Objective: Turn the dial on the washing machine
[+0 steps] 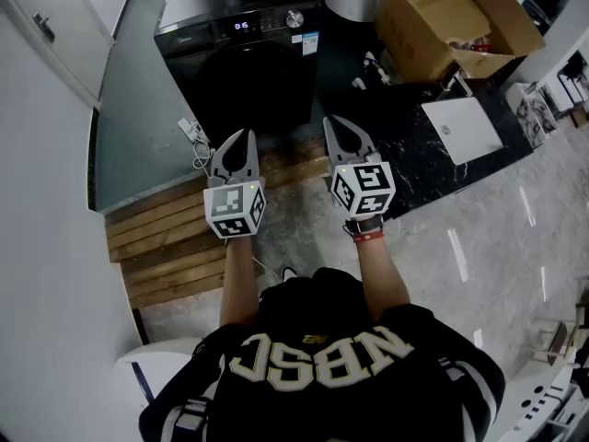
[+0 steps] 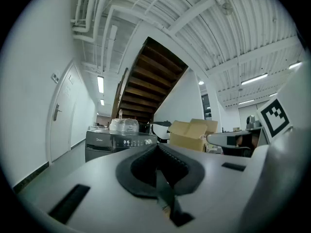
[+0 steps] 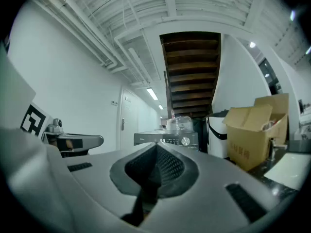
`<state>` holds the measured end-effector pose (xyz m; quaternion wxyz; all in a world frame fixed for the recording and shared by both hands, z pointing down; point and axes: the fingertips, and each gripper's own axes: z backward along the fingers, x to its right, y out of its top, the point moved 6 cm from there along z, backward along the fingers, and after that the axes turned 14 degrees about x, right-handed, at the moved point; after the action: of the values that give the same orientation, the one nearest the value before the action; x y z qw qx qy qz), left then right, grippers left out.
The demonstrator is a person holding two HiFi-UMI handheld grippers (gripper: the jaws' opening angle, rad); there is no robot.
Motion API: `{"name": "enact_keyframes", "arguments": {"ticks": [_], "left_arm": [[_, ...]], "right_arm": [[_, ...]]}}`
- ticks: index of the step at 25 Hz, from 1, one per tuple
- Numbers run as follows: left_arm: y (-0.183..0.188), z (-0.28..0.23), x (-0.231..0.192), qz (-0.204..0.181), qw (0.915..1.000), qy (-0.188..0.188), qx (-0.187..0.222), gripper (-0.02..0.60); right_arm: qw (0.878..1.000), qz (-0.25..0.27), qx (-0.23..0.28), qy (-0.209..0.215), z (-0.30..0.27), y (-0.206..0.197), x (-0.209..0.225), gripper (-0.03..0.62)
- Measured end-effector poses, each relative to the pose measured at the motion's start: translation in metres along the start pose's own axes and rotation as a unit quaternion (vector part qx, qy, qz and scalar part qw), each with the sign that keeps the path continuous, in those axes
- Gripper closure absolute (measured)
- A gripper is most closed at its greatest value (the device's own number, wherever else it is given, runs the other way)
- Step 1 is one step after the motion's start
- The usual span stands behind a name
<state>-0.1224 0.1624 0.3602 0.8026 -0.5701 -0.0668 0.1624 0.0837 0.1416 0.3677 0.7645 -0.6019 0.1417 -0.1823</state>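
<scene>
- The washing machine (image 1: pixel 241 63) stands at the far side of the room, dark, its door facing the person.
- Its dial (image 1: pixel 294 18) sits at the right end of the top control strip, beside a small lit display.
- The left gripper (image 1: pixel 241 138) has its jaws closed, with nothing between them.
- The right gripper (image 1: pixel 335 123) also has its jaws closed and empty.
- Both grippers are held side by side, well short of the machine, above wooden planks (image 1: pixel 166 238).
- A cardboard box (image 1: pixel 442 17) stands far right.

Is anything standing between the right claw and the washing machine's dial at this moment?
Nothing visible does. The right claw, shut and empty, faces the dial across open air. Only low wooden planks lie on the floor beneath that line. The cardboard box sits off to the right of it.
</scene>
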Motion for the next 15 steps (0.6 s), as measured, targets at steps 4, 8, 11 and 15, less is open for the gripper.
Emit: {"name": "enact_keyframes", "arguments": {"ticks": [4,8,11,15], "left_arm": [[-0.007,-0.001,-0.009,0.012,0.9999,0.001,-0.006,0.568],[-0.025,-0.013,-0.007,0.024,0.9995,-0.003,-0.02,0.568],[-0.033,-0.03,-0.007,0.02,0.9995,0.0,-0.022,0.568],[-0.046,-0.07,-0.016,0.01,0.9997,0.013,-0.017,0.568]], "right_arm": [[1.0,-0.001,-0.012,0.008,-0.003,-0.012,-0.011,0.585],[1.0,-0.012,-0.025,0.008,-0.014,-0.026,-0.002,0.585],[0.999,-0.021,-0.023,0.013,-0.033,-0.035,0.012,0.585],[0.999,-0.025,-0.002,0.027,-0.071,-0.044,0.037,0.586]]}}
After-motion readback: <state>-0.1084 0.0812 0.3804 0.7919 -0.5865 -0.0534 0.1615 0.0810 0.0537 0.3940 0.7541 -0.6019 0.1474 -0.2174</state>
